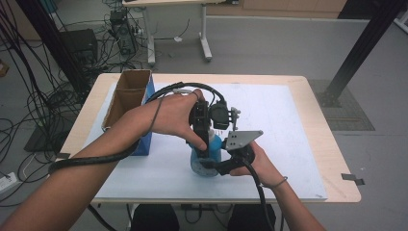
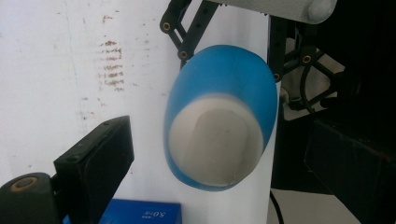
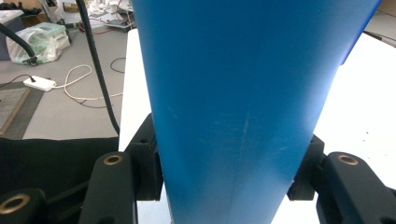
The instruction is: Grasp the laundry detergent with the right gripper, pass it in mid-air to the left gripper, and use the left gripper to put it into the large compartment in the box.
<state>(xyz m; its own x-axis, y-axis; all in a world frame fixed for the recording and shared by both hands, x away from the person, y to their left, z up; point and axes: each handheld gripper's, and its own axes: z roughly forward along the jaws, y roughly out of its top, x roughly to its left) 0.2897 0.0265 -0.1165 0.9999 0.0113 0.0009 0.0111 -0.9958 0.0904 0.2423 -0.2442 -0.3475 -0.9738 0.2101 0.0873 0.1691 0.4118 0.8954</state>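
My right tongs (image 3: pixel 224 186) are clamped on the blue cup (image 3: pixel 243 93). My left tongs (image 2: pixel 224 196) stand apart around its white base, not touching it.

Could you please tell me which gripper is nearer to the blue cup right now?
Right. The right gripper is shut on the blue cup, a jaw pressing each side. The left gripper hangs just above the cup, jaws open either side of its mouth, not touching.
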